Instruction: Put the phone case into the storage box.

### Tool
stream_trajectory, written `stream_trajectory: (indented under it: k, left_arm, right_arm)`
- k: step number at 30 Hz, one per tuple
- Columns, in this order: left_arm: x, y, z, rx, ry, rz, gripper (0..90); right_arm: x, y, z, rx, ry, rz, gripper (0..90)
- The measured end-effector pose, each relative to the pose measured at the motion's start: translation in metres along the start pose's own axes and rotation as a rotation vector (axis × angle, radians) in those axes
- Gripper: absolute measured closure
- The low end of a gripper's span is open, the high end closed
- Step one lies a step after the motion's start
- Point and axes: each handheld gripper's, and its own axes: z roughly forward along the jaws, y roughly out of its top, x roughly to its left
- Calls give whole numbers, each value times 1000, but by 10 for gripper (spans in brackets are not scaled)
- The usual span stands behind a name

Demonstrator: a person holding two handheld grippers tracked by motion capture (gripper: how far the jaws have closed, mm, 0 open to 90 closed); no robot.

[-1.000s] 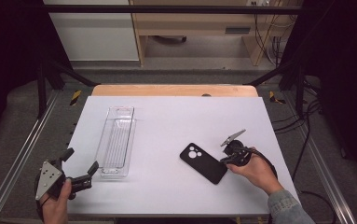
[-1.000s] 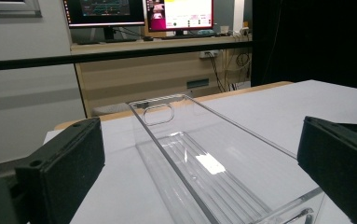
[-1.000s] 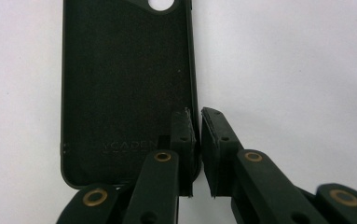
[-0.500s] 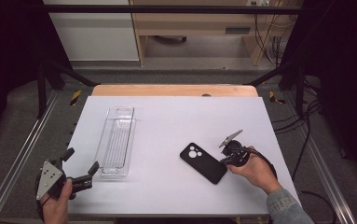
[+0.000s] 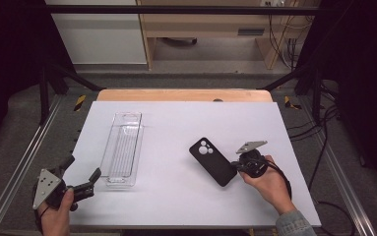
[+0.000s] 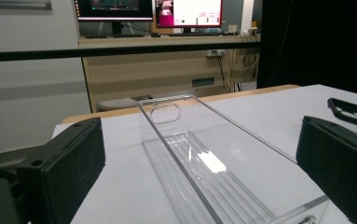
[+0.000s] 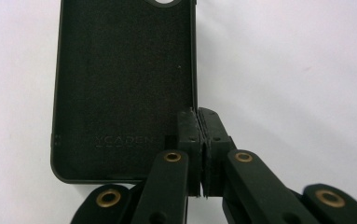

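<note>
A black phone case (image 5: 213, 160) lies inner side up on the white table, right of centre. My right gripper (image 5: 235, 166) is at its near right edge. In the right gripper view the two jaws are pressed together on the side wall of the case (image 7: 125, 70), so the right gripper (image 7: 198, 113) is shut on that wall. A clear plastic tray (image 5: 127, 114) lies lengthwise at centre left. My left gripper (image 5: 83, 168) rests just off the tray's near left corner, open. In the left gripper view the tray (image 6: 167, 148) stretches away between the wide-apart jaws, and the case (image 6: 353, 109) shows at far right.
The white table top (image 5: 176, 196) has a wooden strip (image 5: 183, 95) along its far edge. Metal rails (image 5: 23, 162) run down both sides, and cables (image 5: 324, 123) hang at the right. A desk with screens (image 6: 185, 11) stands beyond the table.
The right hand has shifted very slightly at the case's edge. The left hand, tray and case stay where they were.
</note>
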Motion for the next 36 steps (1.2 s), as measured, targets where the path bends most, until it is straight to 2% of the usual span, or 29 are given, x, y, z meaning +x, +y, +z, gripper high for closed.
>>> stream_trajectory:
  k: [6,9,14,17,24,30,34,36]
  left_arm:
    - [-3,13,10,62,-7,-70,7]
    - [-6,21,16,109,-15,-68,7]
    - [-11,39,29,206,-64,-37,7]
    - [-15,51,35,236,-87,-5,7]
    - [-26,71,49,277,-160,26,13]
    - [-37,82,61,299,-196,71,15]
    - [-43,86,65,302,-219,79,15]
    - [-48,90,69,306,-231,95,15]
  right_arm:
    - [-2,3,-9,-89,-48,-9,890]
    - [-1,4,-15,-129,-84,-25,890]
    - [1,2,-20,-170,-137,-46,891]
    - [2,1,-21,-198,-160,-64,891]
    - [8,2,-25,-241,-211,-97,891]
    - [14,7,-29,-255,-234,-138,891]
    - [21,12,-29,-253,-244,-166,891]
    - [24,14,-29,-254,-251,-177,892]
